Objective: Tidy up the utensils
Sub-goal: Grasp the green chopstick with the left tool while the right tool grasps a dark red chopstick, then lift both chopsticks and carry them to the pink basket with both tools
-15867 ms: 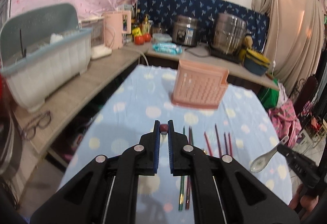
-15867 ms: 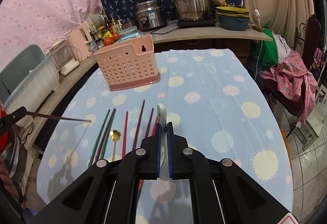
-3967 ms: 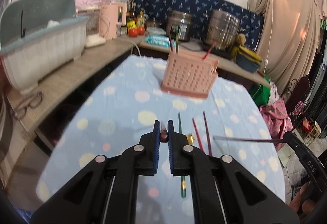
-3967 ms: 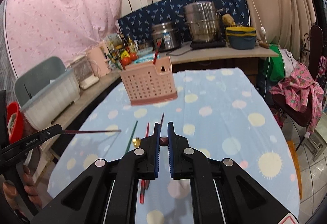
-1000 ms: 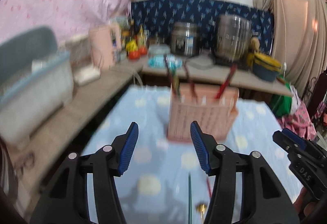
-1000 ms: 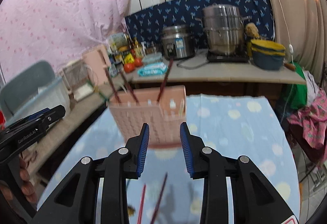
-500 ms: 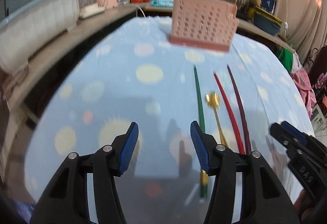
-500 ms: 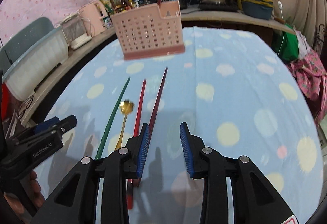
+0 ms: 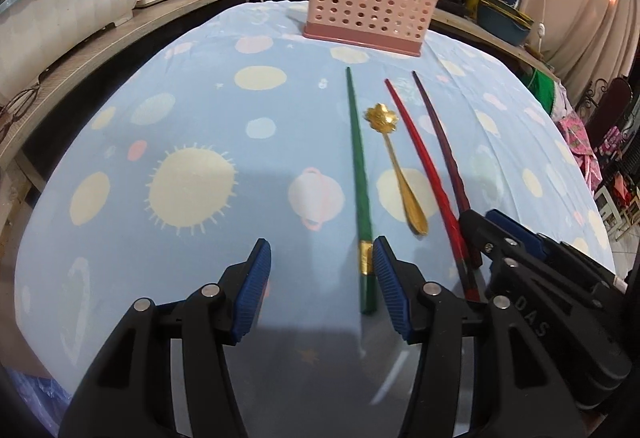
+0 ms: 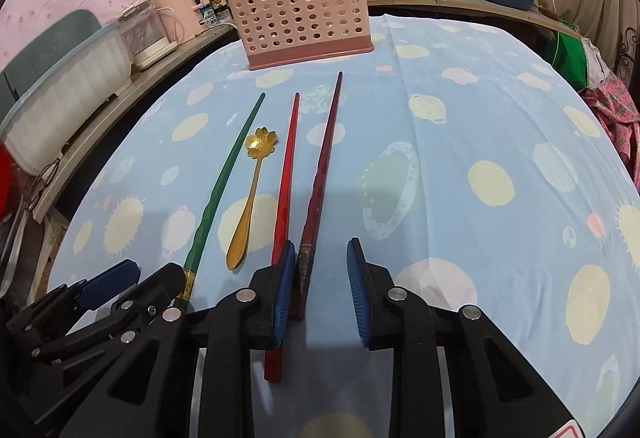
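- Four utensils lie side by side on the worktop, running from its near edge toward the far edge: a green chopstick, a gold spoon, a red chopstick and a dark maroon chopstick.
- Pink basket stands upright by the far edge, with several chopsticks sticking up out of it.
- Left gripper hangs low over the near edge, jaws spread wide and holding nothing; the green chopstick's gold-banded end lies just inside its right-hand pad.
- Right gripper sits just beside it, jaws also wide apart and empty, with the thick end of the dark maroon chopstick between them, close to the left-hand pad; the red chopstick passes under that finger.
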Tool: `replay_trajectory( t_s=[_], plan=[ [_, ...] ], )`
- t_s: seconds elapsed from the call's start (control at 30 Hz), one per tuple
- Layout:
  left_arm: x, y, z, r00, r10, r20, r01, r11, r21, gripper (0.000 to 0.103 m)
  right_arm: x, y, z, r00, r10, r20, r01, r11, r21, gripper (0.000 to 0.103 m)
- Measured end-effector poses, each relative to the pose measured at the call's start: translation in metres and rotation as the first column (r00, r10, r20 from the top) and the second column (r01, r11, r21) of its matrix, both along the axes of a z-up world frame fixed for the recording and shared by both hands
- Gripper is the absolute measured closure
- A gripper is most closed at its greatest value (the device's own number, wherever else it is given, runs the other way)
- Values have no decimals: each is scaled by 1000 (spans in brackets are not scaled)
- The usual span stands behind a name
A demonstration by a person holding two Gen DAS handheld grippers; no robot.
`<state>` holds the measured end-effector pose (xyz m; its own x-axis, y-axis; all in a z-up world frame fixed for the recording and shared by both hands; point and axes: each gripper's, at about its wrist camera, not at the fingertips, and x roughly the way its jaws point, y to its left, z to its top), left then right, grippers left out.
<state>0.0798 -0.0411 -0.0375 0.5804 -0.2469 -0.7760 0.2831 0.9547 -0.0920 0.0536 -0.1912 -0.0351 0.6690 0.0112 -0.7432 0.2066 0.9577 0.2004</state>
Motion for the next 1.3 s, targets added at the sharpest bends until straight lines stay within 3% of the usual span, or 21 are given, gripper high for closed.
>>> replay_trajectory(
  t_s=[0.2, 0.47, 0.53, 0.8, 0.87, 1.3],
  plan=[
    [-6, -6, -3, 1000, -13, 16, 13, 1000, 16, 53, -6, -4, -3, 1000, -3, 0, 3, 1000, -4, 96],
    [-9, -6, -5, 999, -10, 39, 9, 1000, 21, 53, -14, -5, -3, 1000, 5, 10, -5, 1000, -24, 96],
    [-9, -6, -5, 999, -8, 45, 7, 1000, 23, 56, -15, -6, -4, 1000, 5, 11, -5, 1000, -20, 96],
    [-8, -2, -4, 999, -12, 44, 11, 1000, 17, 90, -16, -4, -4, 1000, 6, 13, -6, 1000, -16, 96],
    [-8, -3, -4, 999, -16, 41, 15, 1000, 15, 93, -17, -4, -4, 1000, 7, 13, -7, 1000, -15, 96],
    [-10, -4, -1, 999, -23, 28, 23, 1000, 19, 96, -36, -8, -3, 1000, 7, 9, -7, 1000, -6, 96]
  ],
)
